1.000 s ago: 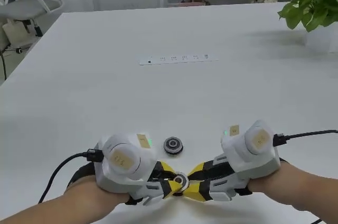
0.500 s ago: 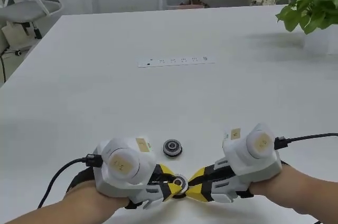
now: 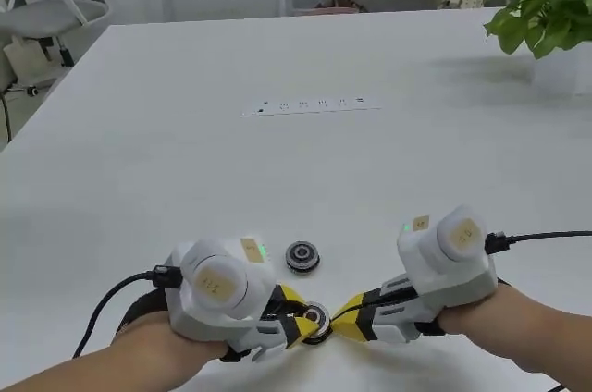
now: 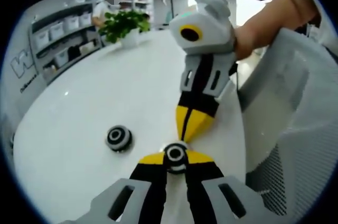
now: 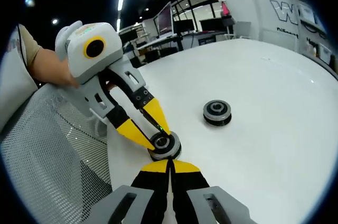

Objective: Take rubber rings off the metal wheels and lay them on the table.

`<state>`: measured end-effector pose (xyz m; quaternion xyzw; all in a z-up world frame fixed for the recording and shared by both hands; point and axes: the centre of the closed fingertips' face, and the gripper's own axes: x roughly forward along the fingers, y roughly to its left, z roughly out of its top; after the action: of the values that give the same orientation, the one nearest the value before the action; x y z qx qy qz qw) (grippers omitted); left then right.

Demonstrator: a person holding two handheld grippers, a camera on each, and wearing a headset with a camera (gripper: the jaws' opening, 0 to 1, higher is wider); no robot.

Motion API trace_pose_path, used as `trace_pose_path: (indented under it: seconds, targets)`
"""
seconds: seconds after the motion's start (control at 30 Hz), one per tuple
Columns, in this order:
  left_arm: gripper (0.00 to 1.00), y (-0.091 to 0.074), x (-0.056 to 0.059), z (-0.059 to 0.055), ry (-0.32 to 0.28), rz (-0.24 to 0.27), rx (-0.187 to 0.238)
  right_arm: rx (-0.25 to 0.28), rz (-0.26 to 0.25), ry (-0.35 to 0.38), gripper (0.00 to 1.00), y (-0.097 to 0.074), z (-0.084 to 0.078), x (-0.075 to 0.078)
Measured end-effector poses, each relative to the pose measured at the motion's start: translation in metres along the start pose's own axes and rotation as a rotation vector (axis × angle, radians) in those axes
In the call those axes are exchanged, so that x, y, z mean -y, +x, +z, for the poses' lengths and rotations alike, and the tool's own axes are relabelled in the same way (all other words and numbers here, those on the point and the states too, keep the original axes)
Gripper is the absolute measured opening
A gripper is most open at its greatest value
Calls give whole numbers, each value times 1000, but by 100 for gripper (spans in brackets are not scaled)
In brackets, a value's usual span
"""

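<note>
**A:** Where is the wheel?

**B:** The held wheel (image 5: 163,144) is at the near edge of the surface (image 3: 277,179), pinched across its rim by the left tongs (image 4: 176,158); a second wheel (image 3: 302,255) lies just beyond.

**A:** And the right tongs (image 5: 170,165)?

**B:** Pressed together, tips against the wheel's edge; whether they nip the rubber ring (image 5: 160,156) I cannot tell.

**A:** How will it handle?

**B:** The metal looks stiff and probably slippery; the ring should be soft and stretchy; take its outer lip and peel.

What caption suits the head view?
Yellow-tipped left tongs grip a small black-ringed metal wheel, right tongs touching it; a second such wheel lies on the white table.
</note>
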<state>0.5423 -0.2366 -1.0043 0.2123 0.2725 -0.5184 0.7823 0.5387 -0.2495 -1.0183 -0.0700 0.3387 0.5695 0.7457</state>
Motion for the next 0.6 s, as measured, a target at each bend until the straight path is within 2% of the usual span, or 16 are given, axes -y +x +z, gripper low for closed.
trace_pose_path:
  seconds: [0.3,0.4,0.6]
  targets:
    - [12,1,1,0,-10,10,-18,40,-17,92,0,-3,4,7]
    - [12,1,2,0,-9,20,-26,92,3,165,0,-5,12,4]
    - [12,2,1,0,-14,31,-31,102,14,206,0,-6,12,3]
